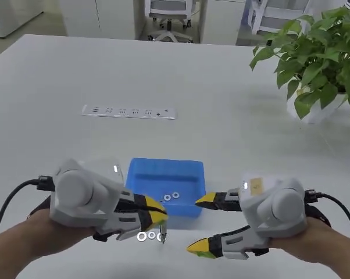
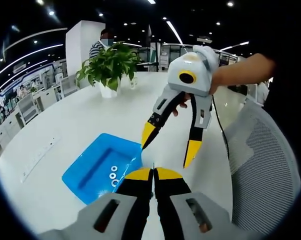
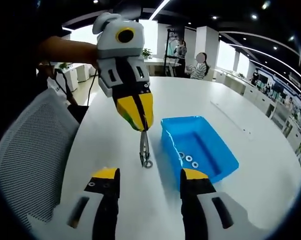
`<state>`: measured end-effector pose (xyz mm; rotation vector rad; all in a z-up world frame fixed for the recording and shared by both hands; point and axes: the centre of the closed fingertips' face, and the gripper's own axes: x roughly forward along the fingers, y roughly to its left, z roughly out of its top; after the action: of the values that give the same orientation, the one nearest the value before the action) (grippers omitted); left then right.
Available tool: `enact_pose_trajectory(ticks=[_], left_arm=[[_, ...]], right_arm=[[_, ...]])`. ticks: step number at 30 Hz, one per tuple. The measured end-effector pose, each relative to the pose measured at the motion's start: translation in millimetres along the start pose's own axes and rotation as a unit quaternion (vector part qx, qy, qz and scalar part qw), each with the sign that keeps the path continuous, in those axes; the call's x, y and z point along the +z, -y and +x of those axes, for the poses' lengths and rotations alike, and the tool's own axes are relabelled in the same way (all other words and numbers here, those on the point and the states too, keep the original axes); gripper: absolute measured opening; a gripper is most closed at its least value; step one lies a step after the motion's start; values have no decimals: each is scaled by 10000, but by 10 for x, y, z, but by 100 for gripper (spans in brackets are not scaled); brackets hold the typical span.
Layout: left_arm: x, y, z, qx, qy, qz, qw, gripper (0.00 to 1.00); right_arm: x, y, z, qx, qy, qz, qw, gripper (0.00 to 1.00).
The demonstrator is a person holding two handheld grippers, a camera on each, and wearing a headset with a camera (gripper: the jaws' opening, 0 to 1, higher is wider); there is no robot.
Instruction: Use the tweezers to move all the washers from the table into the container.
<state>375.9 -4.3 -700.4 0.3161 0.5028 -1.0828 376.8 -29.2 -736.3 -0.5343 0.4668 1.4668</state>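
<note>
OFFICE WORKBENCH: A broad white counter [image 1: 233, 128] carries the job as a person sorts washers with a pair of hand-held tongs.

Just beyond the tips, between the two tongs, sits one shallow blue plastic rectangular container [image 1: 163, 170]. Well past the right tongs stands one leafy green potted plant [image 1: 320, 64]. Far ahead of the left tongs lies one flat white power strip [image 1: 128, 111].

The left tongs [image 1: 159, 214], grey-bodied with yellow-and-black tips, are pressed narrow on one pair of slim steel tweezers [image 3: 144, 145]. The tweezers point down from the tips to the counter, just short of the container's near wall. The right tongs [image 1: 194, 225] stand wide and carry nothing, aimed across at the left tongs.

At the tweezers' points lies a small silver metal ring washer [image 3: 148, 163]; whether it is pinched or merely touched cannot be told.

The task looks partly done. Three washers [image 3: 189, 158] lie close together on the container's floor, counted in both gripper views. On the counter, just under the left tongs' tips, the head view shows what appear to be three washers in a row [image 1: 141, 236]. The one at the tweezers is partly covered, so that count is a judgement. Those have yet to go over the near wall.
</note>
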Motion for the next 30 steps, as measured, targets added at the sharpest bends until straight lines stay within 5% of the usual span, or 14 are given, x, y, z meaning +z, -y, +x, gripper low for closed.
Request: enact_pose_trajectory(ticks=[8,30], left_arm=[[1,4,9,-70,-83,52,9999,5],[1,7,17,-223,-188,25,9996,5]], right_arm=[[14,-85,182,408,-87,-330,9986,32],[37,-129,555,1071,-364,-1028,9883,15]])
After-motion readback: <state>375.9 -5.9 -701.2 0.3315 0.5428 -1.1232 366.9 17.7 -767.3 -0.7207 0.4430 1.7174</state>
